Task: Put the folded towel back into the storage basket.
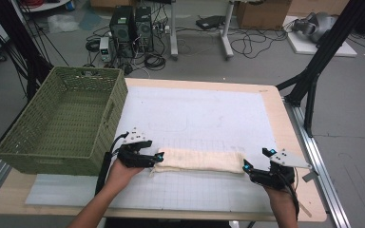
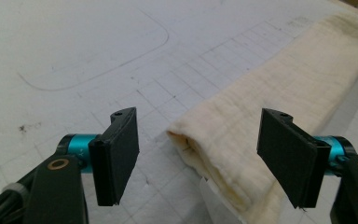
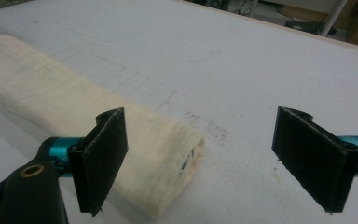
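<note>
Both forearms enter from the bottom of the high view, one at each end of the single cream folded cloth roll (image 1: 200, 160) lying lower centre on the white gridded worktop (image 1: 204, 114). Left hand-held gripper (image 1: 156, 159) points right, jaws apart around the roll's end, pads not pressing. Right hand-held gripper (image 1: 246, 167) points left, jaws wide open, roll's other end between them. One green woven plastic basket (image 1: 66, 118), upper left, empty.

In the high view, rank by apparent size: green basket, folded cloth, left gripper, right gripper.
1. green basket
2. folded cloth
3. left gripper and right gripper: they look alike, so unranked.
</note>
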`<move>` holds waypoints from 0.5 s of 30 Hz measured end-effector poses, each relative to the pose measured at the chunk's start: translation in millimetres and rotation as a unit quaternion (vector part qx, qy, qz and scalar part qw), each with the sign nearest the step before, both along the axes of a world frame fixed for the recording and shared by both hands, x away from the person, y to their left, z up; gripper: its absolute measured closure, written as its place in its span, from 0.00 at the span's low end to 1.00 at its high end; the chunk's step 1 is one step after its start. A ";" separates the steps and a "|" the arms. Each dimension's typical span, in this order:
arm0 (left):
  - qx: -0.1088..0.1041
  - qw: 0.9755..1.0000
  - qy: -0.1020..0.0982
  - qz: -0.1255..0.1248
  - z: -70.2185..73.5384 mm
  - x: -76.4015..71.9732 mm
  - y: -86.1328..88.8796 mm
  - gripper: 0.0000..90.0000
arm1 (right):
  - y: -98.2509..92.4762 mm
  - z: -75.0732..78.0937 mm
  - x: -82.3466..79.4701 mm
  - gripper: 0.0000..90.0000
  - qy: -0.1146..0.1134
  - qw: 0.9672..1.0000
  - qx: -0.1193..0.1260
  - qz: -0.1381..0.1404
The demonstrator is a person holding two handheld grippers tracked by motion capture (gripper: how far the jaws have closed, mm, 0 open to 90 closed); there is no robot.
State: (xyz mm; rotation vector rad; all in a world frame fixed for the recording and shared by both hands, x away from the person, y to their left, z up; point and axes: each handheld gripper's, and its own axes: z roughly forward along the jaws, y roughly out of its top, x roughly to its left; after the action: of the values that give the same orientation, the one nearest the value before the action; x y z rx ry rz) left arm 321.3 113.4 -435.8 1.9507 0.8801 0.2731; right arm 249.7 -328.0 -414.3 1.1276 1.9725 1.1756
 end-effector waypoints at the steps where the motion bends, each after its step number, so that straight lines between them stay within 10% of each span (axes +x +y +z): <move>1: 0.004 1.000 0.005 0.000 -1.4 0.4 -1.5 0.34 | -0.1 -0.1 0.0 0.19 0.000 1.000 -0.001 0.000; 8: 0.050 0.998 0.029 -0.010 -10.3 -0.5 -15.3 0.40 | 0.3 -0.2 0.1 0.19 0.001 1.000 -0.003 0.003; 15: 0.081 0.997 0.009 -0.016 -11.7 -5.6 -24.2 0.40 | 0.1 -0.2 -0.4 0.19 0.005 1.000 -0.002 0.001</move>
State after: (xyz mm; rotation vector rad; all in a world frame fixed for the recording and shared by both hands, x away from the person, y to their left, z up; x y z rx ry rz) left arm 315.6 89.2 -447.5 2.1182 0.8612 0.3171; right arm 249.3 -327.8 -414.5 1.1323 1.9813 1.1696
